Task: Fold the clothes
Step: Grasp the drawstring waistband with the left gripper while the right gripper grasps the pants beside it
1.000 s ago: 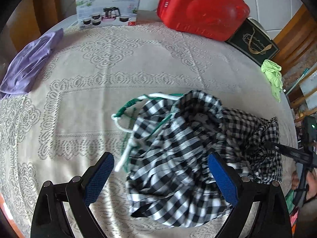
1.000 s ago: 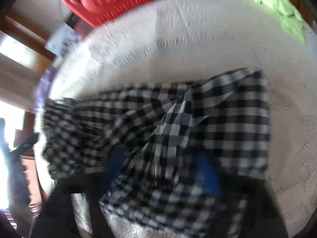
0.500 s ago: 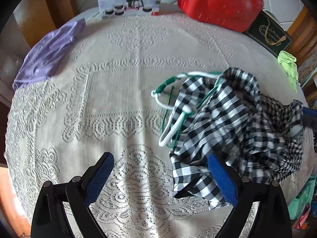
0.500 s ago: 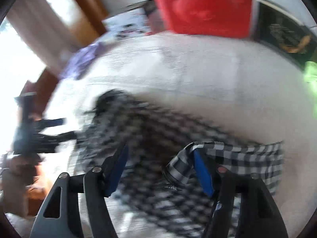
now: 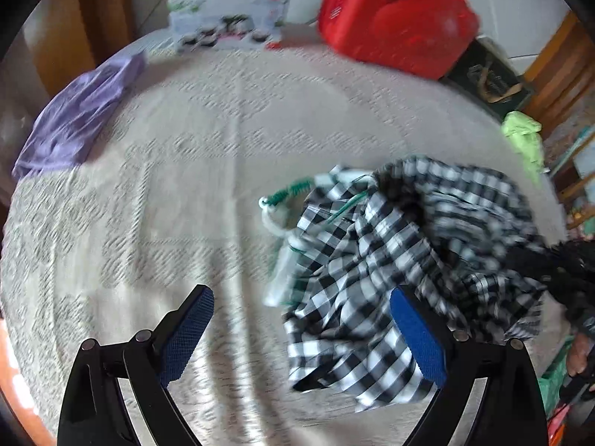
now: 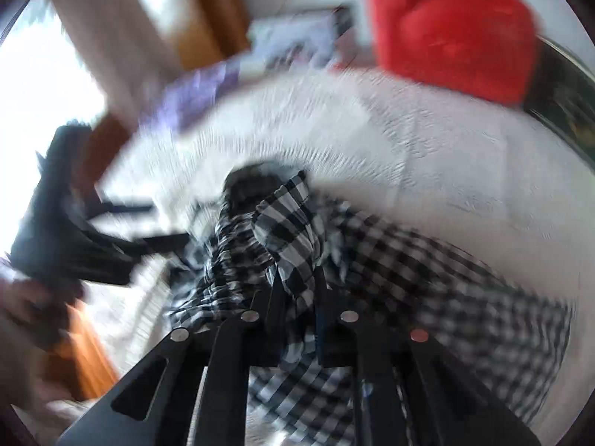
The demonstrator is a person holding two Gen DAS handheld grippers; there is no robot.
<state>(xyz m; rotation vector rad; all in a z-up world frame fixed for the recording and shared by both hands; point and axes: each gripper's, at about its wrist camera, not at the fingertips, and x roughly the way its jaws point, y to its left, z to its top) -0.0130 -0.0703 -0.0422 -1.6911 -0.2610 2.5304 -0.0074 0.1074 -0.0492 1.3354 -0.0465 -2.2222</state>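
Three garments (image 5: 409, 260) (one checked), two boxes (image 5: 228, 15)

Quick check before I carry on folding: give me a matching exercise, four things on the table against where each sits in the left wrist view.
Things:
1. purple cloth
2. red bag
3. checked shirt
4. green cloth

Places:
A. right edge, below the dark box
B. far side, right of the white box
C. left edge
D. near right, bunched

Pairs: 1-C, 2-B, 3-D, 4-A
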